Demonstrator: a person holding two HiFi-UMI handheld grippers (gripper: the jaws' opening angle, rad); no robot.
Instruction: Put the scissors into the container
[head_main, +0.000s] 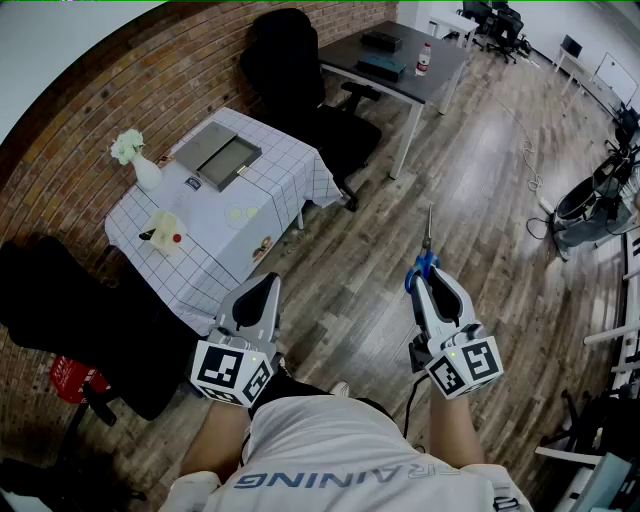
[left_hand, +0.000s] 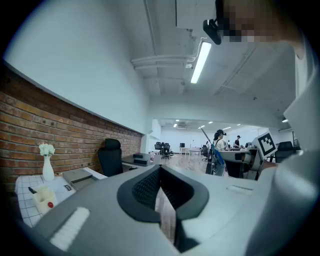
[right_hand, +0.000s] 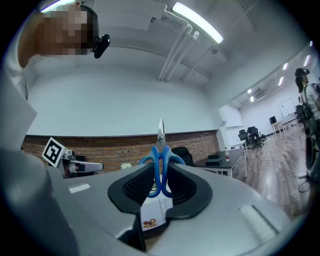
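Observation:
Blue-handled scissors sit with their handles between the jaws of my right gripper, blades closed and pointing forward over the wooden floor. In the right gripper view the scissors stand upright in the clamped jaws. My left gripper is held level beside it, jaws together with nothing in them. An open grey box-like container lies on the checked tablecloth of the table, far ahead and left of both grippers. It also shows in the left gripper view.
On the table stand a white vase with flowers and a pale cup. Black office chairs and a dark desk stand behind it. Another black chair is at my left. A brick wall runs along the left.

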